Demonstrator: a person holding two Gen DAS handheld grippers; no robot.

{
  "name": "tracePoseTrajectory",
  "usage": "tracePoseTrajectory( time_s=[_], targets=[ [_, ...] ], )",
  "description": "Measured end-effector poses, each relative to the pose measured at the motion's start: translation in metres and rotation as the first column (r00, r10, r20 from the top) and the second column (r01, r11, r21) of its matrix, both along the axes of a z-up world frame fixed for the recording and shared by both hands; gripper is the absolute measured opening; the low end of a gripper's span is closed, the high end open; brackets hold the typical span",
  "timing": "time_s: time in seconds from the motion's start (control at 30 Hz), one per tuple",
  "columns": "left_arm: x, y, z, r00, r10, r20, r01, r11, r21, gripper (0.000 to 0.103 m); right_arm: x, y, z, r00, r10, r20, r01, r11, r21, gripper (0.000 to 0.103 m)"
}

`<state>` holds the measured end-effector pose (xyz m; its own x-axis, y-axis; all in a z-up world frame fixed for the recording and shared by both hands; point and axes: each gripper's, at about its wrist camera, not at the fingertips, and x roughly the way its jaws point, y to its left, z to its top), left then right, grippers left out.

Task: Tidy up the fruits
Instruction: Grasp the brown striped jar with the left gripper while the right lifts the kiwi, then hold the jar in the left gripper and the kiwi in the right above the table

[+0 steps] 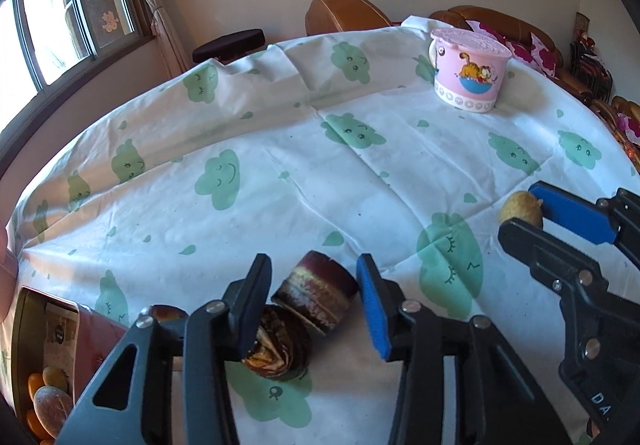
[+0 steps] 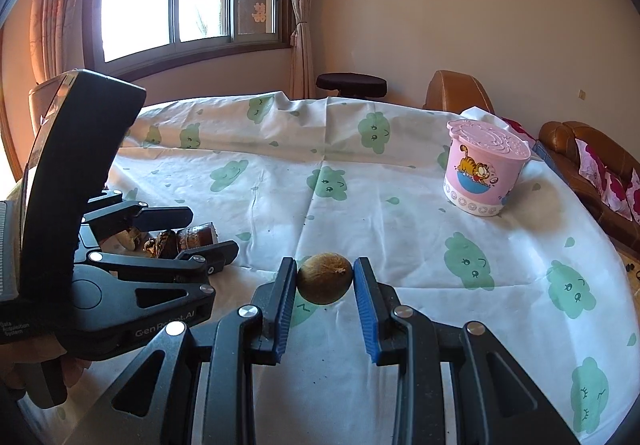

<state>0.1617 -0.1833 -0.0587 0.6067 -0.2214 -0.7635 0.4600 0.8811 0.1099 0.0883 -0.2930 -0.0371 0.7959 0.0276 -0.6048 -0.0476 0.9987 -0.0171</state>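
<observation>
My right gripper (image 2: 325,279) has its jaws around a brown kiwi (image 2: 325,283) on the tablecloth; the pads touch or nearly touch its sides. It also shows in the left wrist view (image 1: 530,215) with the kiwi (image 1: 519,209) between its fingers. My left gripper (image 1: 314,297) is open around a dark purple cut fruit piece (image 1: 320,295), with a second dark, crumpled piece (image 1: 276,349) just below it. The left gripper (image 2: 208,233) and these pieces (image 2: 188,239) show in the right wrist view. A box (image 1: 52,361) at the lower left holds several fruits.
A pink lidded cartoon tub (image 1: 468,71) stands at the table's far right. The round table wears a white cloth with green clouds (image 1: 280,173). Brown sofas (image 2: 592,165), a chair (image 1: 344,13) and a dark stool (image 1: 230,43) stand beyond the far edge.
</observation>
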Motion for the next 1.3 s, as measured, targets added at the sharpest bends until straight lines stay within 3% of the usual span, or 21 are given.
tracePoseTrajectory(
  time_s=[0.27, 0.7, 1.3],
  targets=[
    [-0.008, 0.001, 0.0, 0.999, 0.002, 0.044, -0.002, 1.0, -0.006, 0.044, 0.001, -0.001, -0.001, 1.0, 0.006, -0.004, -0.006, 1.0, 0.004, 0.031],
    [-0.033, 0.002, 0.021, 0.974, 0.03, 0.223, -0.031, 1.0, -0.001, 0.044, -0.006, 0.002, 0.003, 0.999, 0.02, 0.032, -0.02, 1.0, 0.003, 0.031],
    [-0.048, 0.007, 0.03, 0.953, 0.047, 0.299, -0.038, 0.999, -0.038, 0.044, -0.015, 0.002, 0.008, 0.995, 0.023, 0.093, -0.023, 1.0, 0.0, 0.031]
  ],
)
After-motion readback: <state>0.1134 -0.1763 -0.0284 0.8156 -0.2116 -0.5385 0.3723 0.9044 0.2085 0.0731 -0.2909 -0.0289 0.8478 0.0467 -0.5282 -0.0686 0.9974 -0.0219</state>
